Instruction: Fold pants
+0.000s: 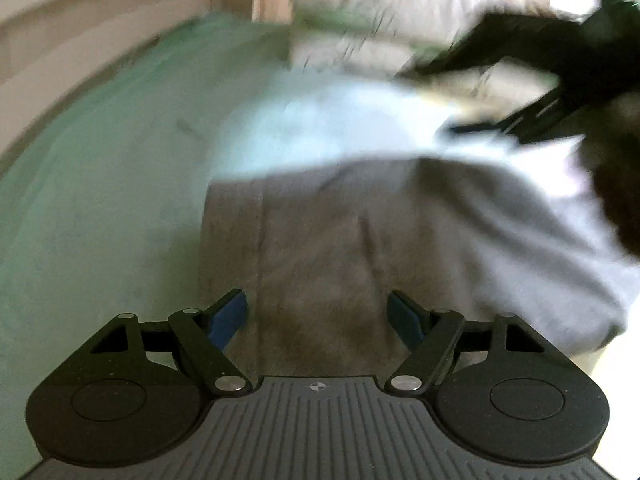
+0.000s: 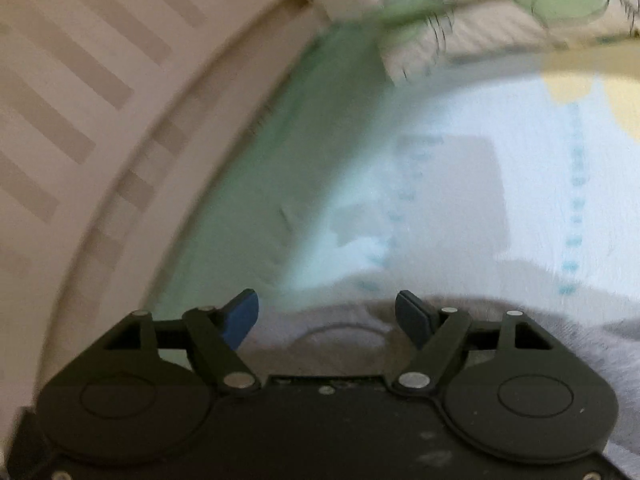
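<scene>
The grey pants [image 1: 340,232] lie on a green bed sheet [image 1: 100,200], folded into a block that runs away from my left gripper. My left gripper [image 1: 318,316] is open and empty, its blue pads wide apart just above the near end of the pants. My right gripper [image 2: 327,318] is open and empty too, over a grey edge of the pants [image 2: 340,336]. In the left wrist view the right gripper [image 1: 520,80] shows as a dark blurred shape at the upper right, above the far end of the pants. Both views are motion-blurred.
A light blue-white cloth or blanket [image 2: 500,184] lies beyond the pants. A patterned pillow [image 2: 500,12] sits at the bed's head. A pale slatted headboard or wall panel [image 2: 80,92] borders the bed on the left.
</scene>
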Tool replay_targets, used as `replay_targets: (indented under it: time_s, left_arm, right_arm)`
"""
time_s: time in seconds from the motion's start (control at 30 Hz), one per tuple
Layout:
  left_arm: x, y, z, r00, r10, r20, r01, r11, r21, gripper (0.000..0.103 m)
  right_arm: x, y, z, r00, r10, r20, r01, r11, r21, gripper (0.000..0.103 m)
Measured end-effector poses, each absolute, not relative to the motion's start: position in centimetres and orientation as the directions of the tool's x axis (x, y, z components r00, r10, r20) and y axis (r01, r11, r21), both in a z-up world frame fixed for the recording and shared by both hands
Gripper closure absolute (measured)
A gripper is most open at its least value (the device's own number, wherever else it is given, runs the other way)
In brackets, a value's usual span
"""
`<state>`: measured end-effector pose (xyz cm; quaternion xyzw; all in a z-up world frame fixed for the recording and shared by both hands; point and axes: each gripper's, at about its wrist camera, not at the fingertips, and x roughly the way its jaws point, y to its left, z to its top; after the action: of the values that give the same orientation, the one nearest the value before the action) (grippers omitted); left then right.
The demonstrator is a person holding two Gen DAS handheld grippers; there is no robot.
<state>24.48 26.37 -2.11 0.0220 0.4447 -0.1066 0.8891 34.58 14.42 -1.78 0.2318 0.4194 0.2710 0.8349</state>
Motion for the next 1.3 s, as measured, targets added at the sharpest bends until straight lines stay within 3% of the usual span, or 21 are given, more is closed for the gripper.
replay_targets:
  time_s: [0.03, 0.1, 0.17, 0.23, 0.27, 0.37, 0.47, 0.6, 0.67, 0.7, 0.83, 0.97, 1.07, 1.3]
  left_arm:
    - [24.6, 26.7, -2.9, 0.548, -0.139, -0.825, 0.193, 0.980, -0.037, 0.026]
    - [24.1, 28.5, -4.3, 0.509, -0.151, -0.847, 0.154, 0.985, -0.083, 0.014]
    - [23.3, 30.9, -4.6, 0.506, -0.213, -0.836, 0.100, 0.977, -0.188, 0.013]
    - [22.8, 31.4, -4.3, 0.496, -0.201, -0.845, 0.107, 0.980, -0.170, 0.013]
    - [22.7, 31.3, -4.1, 0.491, -0.190, -0.850, 0.112, 0.982, -0.155, 0.013]
    - [22.8, 30.3, -3.1, 0.487, -0.132, -0.863, 0.125, 0.989, -0.081, 0.014]
    - [22.7, 28.2, -0.9, 0.533, -0.113, -0.838, 0.157, 0.987, -0.033, 0.014]
    - [23.2, 24.6, 1.2, 0.561, -0.176, -0.809, 0.257, 0.966, -0.032, 0.014]
    - [24.1, 22.8, 1.3, 0.564, -0.187, -0.805, 0.287, 0.958, -0.021, 0.014]
    - [24.6, 21.9, 1.0, 0.560, -0.189, -0.807, 0.296, 0.955, -0.018, 0.014]
    - [26.1, 20.0, -0.5, 0.530, -0.226, -0.817, 0.316, 0.947, -0.057, 0.014]
    - [27.7, 19.7, -3.8, 0.437, -0.174, -0.883, 0.286, 0.957, -0.048, 0.014]
    - [26.7, 19.5, -4.3, 0.460, -0.149, -0.875, 0.326, 0.945, 0.011, 0.014]
    - [26.1, 20.2, -4.8, 0.479, -0.177, -0.860, 0.295, 0.955, -0.032, 0.006]
  right_arm:
    - [34.1, 13.6, -1.1, 0.514, 0.655, -0.554, -0.269, 0.736, 0.621, 0.023]
    - [32.7, 11.2, 0.0, 0.536, 0.653, -0.535, -0.290, 0.738, 0.610, 0.024]
    - [31.4, 8.8, 0.4, 0.560, 0.583, -0.589, -0.282, 0.802, 0.526, 0.024]
    - [30.1, 6.6, 0.0, 0.578, 0.509, -0.638, -0.289, 0.858, 0.423, 0.026]
    - [29.4, 5.4, -0.5, 0.590, 0.450, -0.670, -0.280, 0.893, 0.353, 0.031]
    - [28.6, 2.4, -3.2, 0.576, 0.323, -0.751, -0.224, 0.946, 0.235, 0.079]
    - [28.8, -0.6, -6.3, 0.541, 0.187, -0.820, -0.150, 0.981, 0.125, 0.083]
    - [27.3, -3.6, -4.8, 0.608, 0.248, -0.754, -0.153, 0.969, 0.196, 0.078]
    - [25.7, -4.9, -3.5, 0.641, 0.249, -0.726, -0.187, 0.968, 0.167, 0.062]
    - [25.2, -5.9, -3.0, 0.656, 0.238, -0.717, -0.197, 0.970, 0.142, 0.061]
    - [24.2, -9.4, -2.3, 0.680, 0.172, -0.712, -0.195, 0.979, 0.050, 0.061]
    - [24.9, -12.2, -3.0, 0.671, 0.124, -0.731, -0.218, 0.975, -0.034, 0.061]
    - [26.3, -11.9, -3.3, 0.662, 0.157, -0.733, -0.299, 0.952, -0.067, 0.061]
    - [29.0, -8.5, -4.8, 0.555, 0.284, -0.782, -0.556, 0.826, -0.095, 0.061]
